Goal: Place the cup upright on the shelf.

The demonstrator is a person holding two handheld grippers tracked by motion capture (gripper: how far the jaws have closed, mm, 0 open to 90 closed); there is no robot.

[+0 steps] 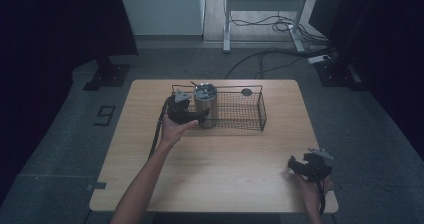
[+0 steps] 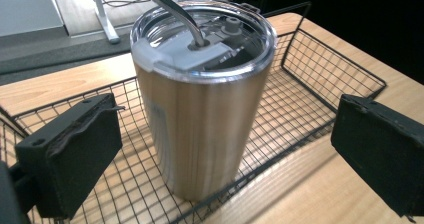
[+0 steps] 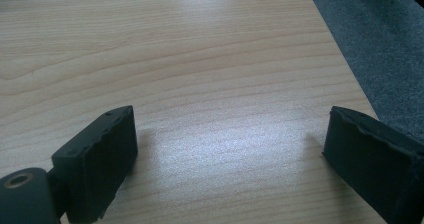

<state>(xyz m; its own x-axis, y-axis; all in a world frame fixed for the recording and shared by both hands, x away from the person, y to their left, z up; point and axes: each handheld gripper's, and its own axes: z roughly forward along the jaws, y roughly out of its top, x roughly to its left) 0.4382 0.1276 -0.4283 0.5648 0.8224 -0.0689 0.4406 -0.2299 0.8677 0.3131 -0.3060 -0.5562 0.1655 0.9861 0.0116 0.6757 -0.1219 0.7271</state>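
Observation:
A steel tumbler [image 1: 205,105] with a clear lid and a metal straw [image 2: 167,6] stands upright in the left end of a black wire basket [image 1: 262,112] at the back of the wooden table [image 1: 220,169]. My left gripper [image 1: 199,117] is open, with one jaw on each side of the tumbler [image 2: 205,124] and a gap to it on both sides. In the left gripper view the left jaw is over the basket mesh [image 2: 320,69] and the right jaw is over the table outside it. My right gripper [image 1: 296,165] hovers open over bare wood [image 3: 225,59] at the front right corner.
A small dark disc [image 1: 246,92] lies on the table just behind the basket. The table's right edge [image 3: 345,64] runs close by the right gripper, with grey carpet beyond. Cables [image 1: 280,24] and a desk frame sit on the floor at the back.

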